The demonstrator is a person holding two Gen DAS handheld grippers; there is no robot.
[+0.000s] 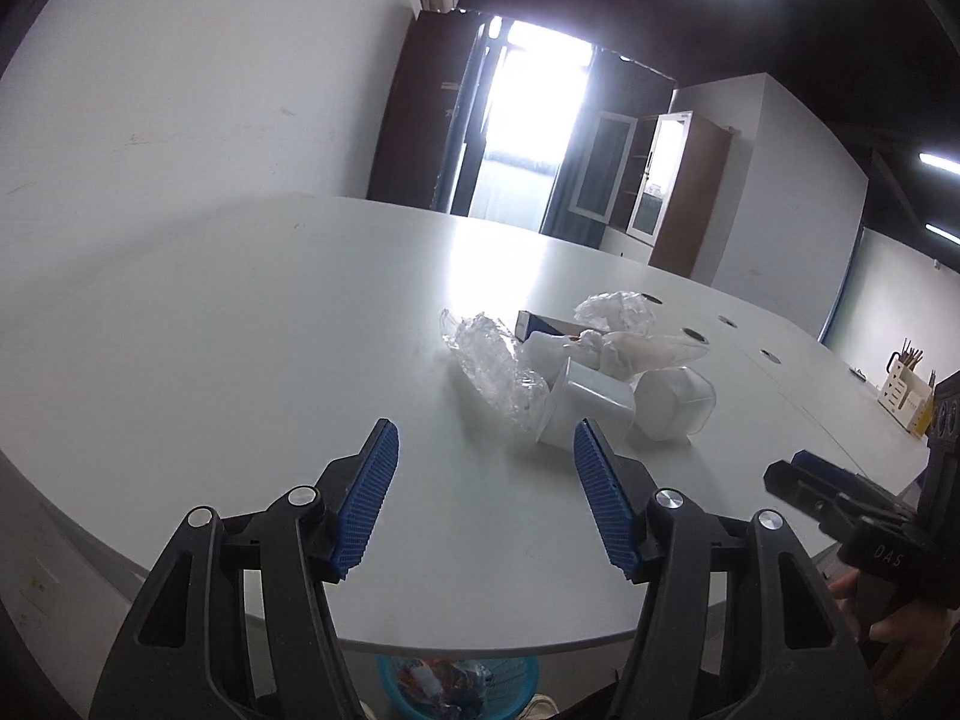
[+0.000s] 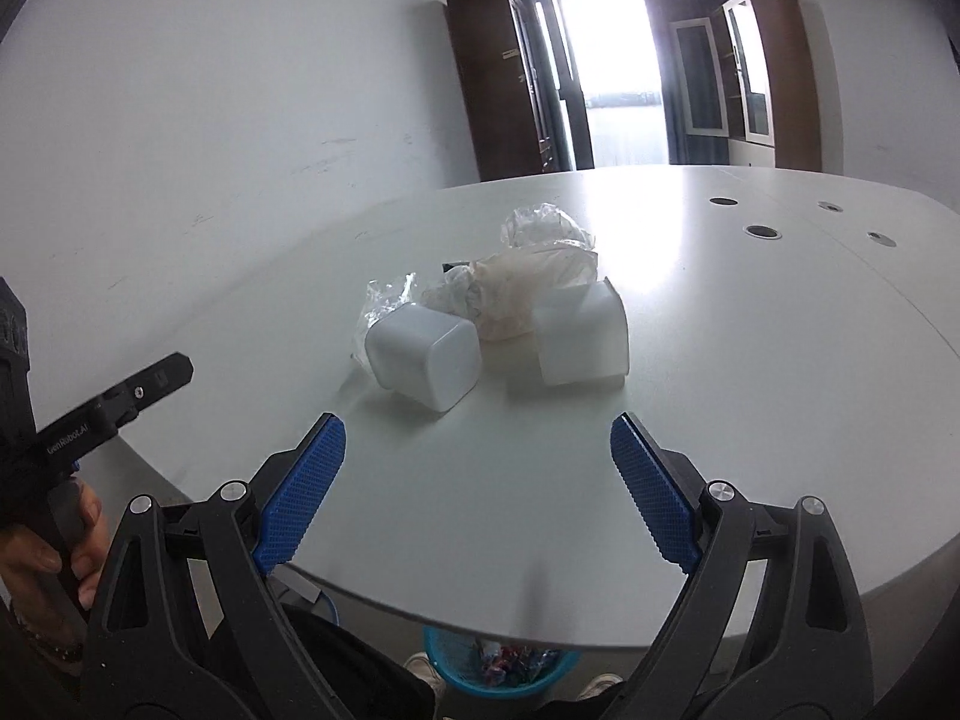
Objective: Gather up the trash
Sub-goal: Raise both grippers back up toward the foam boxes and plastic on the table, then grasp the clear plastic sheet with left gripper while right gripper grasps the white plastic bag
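A heap of trash lies on the white table (image 1: 240, 330): two white plastic cups on their sides (image 2: 423, 357) (image 2: 581, 336), crumpled clear plastic wrap (image 1: 492, 366), a beige crumpled bag (image 2: 528, 282) and a small blue and red box (image 1: 540, 323). The cups also show in the left wrist view (image 1: 591, 405) (image 1: 672, 405). My left gripper (image 1: 486, 456) is open and empty, just short of the heap. My right gripper (image 2: 477, 459) is open and empty, a little short of the two cups. A blue trash basket (image 2: 498, 669) stands on the floor under the table's near edge.
The basket (image 1: 456, 687) holds several wrappers. Round cable holes (image 2: 762, 232) sit in the table to the right. A white organizer (image 1: 906, 399) stands at the far right. A wall runs along the left. A cabinet (image 1: 660, 192) and bright doorway lie behind.
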